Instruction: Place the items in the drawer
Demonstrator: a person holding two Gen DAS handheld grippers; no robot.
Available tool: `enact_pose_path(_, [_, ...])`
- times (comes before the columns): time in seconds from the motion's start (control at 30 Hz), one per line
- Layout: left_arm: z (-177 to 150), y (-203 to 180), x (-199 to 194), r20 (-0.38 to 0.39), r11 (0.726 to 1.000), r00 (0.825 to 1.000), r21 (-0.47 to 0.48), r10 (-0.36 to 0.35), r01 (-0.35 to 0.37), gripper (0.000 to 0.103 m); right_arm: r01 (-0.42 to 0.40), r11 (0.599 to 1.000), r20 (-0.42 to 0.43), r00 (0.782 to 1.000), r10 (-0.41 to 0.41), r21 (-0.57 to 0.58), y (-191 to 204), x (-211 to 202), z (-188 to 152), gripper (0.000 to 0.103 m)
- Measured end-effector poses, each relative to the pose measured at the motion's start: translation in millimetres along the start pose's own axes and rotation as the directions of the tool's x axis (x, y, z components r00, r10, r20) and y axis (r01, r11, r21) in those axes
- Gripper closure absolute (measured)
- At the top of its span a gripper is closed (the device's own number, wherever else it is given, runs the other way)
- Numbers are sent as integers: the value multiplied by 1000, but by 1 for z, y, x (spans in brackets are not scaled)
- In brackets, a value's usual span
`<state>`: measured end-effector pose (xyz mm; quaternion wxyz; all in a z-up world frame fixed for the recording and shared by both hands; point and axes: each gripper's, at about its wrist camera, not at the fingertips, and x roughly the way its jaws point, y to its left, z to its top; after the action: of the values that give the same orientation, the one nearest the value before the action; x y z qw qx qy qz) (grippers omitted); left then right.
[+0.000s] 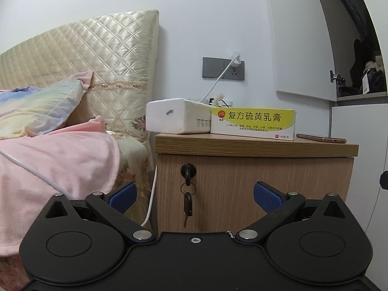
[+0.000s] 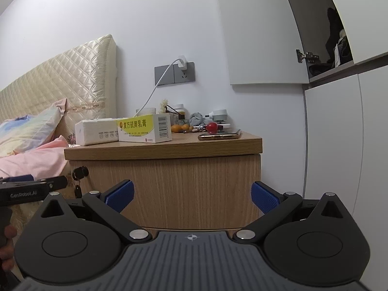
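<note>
The closed drawer [image 1: 254, 194] fronts the nightstand, keys [image 1: 187, 194] hanging from its lock. Left tool [image 1: 195, 197] and right tool [image 2: 192, 197] gape wide, holding nothing — just short of it. On the worktop [image 2: 169, 149]: yellow box [image 1: 253, 124] reading "复方硫黄乳膏", tissue pack [image 1: 178, 116], phone [image 2: 219, 135].

Soft, even indoor light, fairly dim; sheen glints off the quilted headboard [image 1: 97, 55]; the wardrobe [image 2: 337, 38] interior sinks into shadow; fisheye bends the edges, corners vignette dark; focus mostly sharp
</note>
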<state>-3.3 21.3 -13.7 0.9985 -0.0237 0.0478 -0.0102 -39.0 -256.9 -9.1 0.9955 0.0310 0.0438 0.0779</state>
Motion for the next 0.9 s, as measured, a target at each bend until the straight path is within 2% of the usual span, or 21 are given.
enact_pose_path(0.4, [-5, 24, -3, 60, 991, 996, -120, -59, 66, 1, -27, 996, 18, 1000, 26, 80, -9, -15, 17, 0])
enact_pose_path(0.67, [-8, 27, 5, 1, 990, 996, -110, -87, 87, 1, -25, 998, 11, 1000, 25, 56, -23, -16, 24, 0])
enact_pose_path(0.77, [-9, 26, 11, -51, 990, 991, -77, -121, 117, 1, -102, 991, -25, 994, 105, 91, -34, -4, 29, 0])
enact_pose_path(0.9, [-6, 27, 22, -78, 991, 989, -63, -124, 119, 1, -123, 990, -74, 989, 128, 64, -52, 23, 32, 0])
